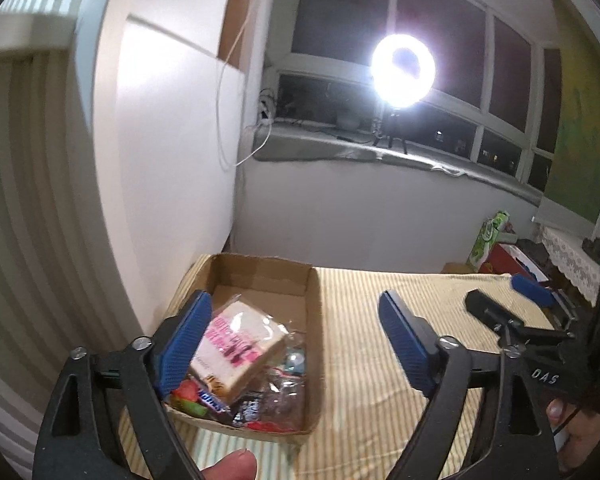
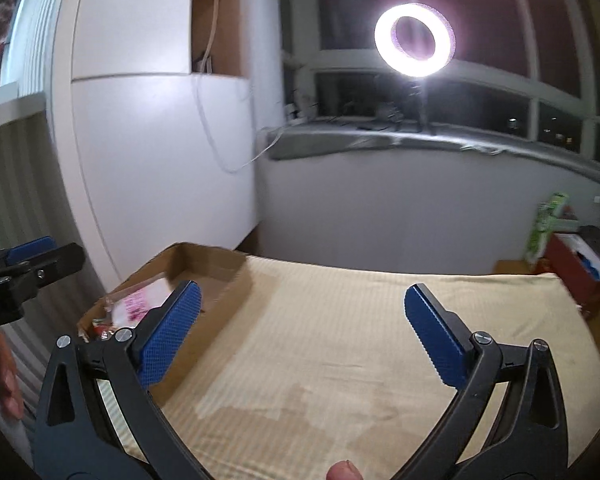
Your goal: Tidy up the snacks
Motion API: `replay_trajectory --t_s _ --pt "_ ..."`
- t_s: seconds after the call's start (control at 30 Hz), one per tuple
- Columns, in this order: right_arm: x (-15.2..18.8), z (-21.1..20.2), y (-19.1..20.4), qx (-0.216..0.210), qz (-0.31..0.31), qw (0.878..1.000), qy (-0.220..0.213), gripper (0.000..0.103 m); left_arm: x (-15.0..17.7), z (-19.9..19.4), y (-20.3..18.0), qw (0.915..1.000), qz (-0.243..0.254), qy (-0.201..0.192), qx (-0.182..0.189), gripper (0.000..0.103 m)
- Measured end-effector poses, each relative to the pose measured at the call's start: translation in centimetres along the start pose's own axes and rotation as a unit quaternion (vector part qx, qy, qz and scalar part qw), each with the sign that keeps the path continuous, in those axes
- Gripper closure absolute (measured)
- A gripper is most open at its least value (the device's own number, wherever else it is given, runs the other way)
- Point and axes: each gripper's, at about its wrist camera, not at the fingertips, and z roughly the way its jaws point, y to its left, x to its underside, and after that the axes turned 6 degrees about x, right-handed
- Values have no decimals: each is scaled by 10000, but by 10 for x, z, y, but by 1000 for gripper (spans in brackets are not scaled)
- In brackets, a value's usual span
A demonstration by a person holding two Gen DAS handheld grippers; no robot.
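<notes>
In the cardboard box at the table's left end, the snacks are gathered (seemingly sorted already). Both the left gripper and right gripper are held spread and empty, probably because nothing remains loose.

A room in a home, most likely a bedroom or living room. Shown by tall white cupboard doors along the left wall, striped wallpaper beside them, and a wide window, dark outside, with a padded grey sill below. Lit by a ring light on a small tripod standing on that sill. Covered in a yellow striped cloth, a table at centre; at its far right corner, a lace-trimmed cloth over low furniture.
</notes>
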Motion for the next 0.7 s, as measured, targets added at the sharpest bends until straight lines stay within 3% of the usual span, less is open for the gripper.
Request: replay_trajectory --t_s 0.2,0.43,0.7 --pt "5 -30 -36 283 368 9986 242 0 6 -5 -36 9994 286 -14 -205 13" --pt "14 -76 -48 677 166 9975 89 0 27 -6 -71 9985 458 265 -101 13" --pt "23 -90 -62 886 221 9956 187 0 42 -16 -96 9977 522 423 -42 13"
